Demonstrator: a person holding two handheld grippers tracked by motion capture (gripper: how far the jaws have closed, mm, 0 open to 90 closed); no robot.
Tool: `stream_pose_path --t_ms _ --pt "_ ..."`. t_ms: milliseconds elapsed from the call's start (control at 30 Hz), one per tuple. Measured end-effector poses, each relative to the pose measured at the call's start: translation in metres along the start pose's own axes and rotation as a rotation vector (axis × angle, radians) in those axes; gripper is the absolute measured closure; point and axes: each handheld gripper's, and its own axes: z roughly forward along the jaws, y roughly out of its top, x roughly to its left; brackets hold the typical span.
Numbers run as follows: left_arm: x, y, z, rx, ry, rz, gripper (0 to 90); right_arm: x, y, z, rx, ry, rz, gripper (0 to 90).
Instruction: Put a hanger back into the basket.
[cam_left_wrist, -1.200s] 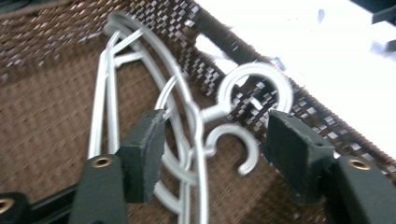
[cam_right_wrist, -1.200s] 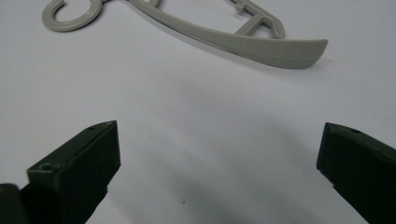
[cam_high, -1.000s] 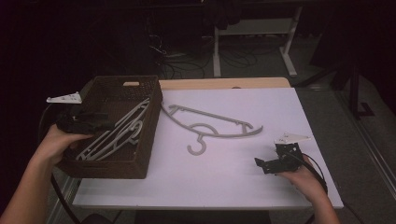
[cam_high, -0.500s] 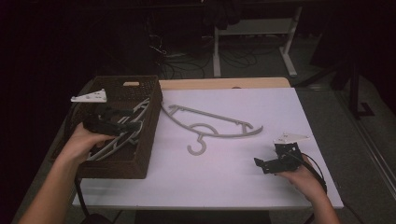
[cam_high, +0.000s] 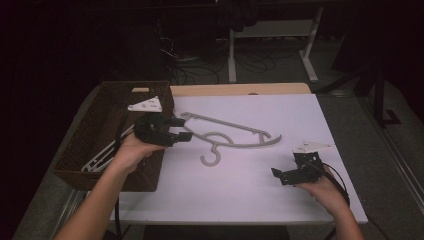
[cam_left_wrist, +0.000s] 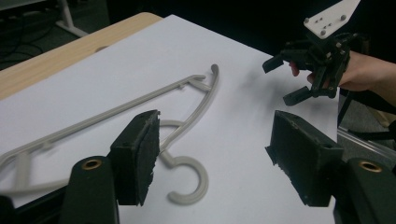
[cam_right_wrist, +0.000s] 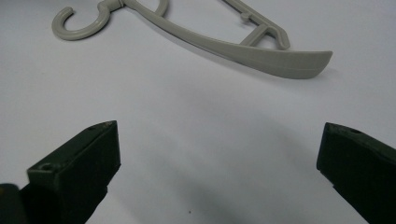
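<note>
Where the woven basket (cam_high: 85, 145) ends, a curved grey plastic hanger (cam_high: 227, 136) lies flat.

Hanger (cam_high: 227, 135) right of basket (cam_high: 85, 145); both on table (cam_high: 240, 185)

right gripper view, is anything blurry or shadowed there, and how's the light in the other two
Right gripper view: the jaws at the bottom are soft and out of focus, the grey hanger is sharper, and a faint shadow lies on the white sheet. High view: the sheet is brightly lit, the room behind nearly black. Left gripper view: the jaws look crisp, the right gripper dim against darkness.
</note>
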Motion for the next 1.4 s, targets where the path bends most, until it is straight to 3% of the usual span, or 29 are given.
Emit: stream_pose_path --t_ms 167,400,500,667,700,800,867,900,1000,1133,1233,1400 --pt "-0.005 -0.001 0.036 0.037 0.000 -0.007 43.7 0.000 0.000 0.001 0.002 0.008 -0.004 0.0" --pt "-0.005 -0.005 0.067 0.075 0.031 -0.016 54.2 0.002 0.000 0.001 0.001 0.012 -0.014 0.0" --pt "0.000 -0.007 0.085 0.108 0.063 -0.016 61.0 0.002 -0.001 -0.001 -0.005 0.012 -0.014 0.0" --pt "0.009 -0.012 0.103 0.130 0.077 -0.037 70.0 0.002 0.000 -0.002 -0.007 0.013 -0.017 0.0" --pt "0.014 -0.016 0.111 0.149 0.102 -0.032 74.6 0.002 -0.001 -0.001 -0.006 0.014 -0.018 0.0" --pt "0.019 -0.019 0.119 0.165 0.126 -0.026 80.5 0.002 0.000 -0.001 -0.005 0.015 -0.021 0.0" --pt "0.027 -0.023 0.127 0.181 0.156 -0.025 89.7 0.003 0.000 0.001 -0.001 0.018 -0.022 0.0" --pt "0.027 -0.023 0.127 0.181 0.156 -0.025 89.7 0.003 0.001 0.001 -0.001 0.019 -0.024 0.0" --pt "0.037 -0.026 0.135 0.209 0.218 -0.005 89.9 0.004 0.001 0.003 0.003 0.023 -0.029 0.0" --pt "0.045 -0.027 0.139 0.218 0.259 -0.006 89.9 0.005 0.002 0.004 0.005 0.026 -0.032 0.0" --pt "0.054 -0.028 0.143 0.248 0.313 0.010 89.9 0.005 0.002 0.005 0.008 0.025 -0.034 0.0" --pt "0.063 -0.031 0.146 0.268 0.362 0.002 89.9 0.003 0.001 0.003 0.004 0.024 -0.033 0.0"
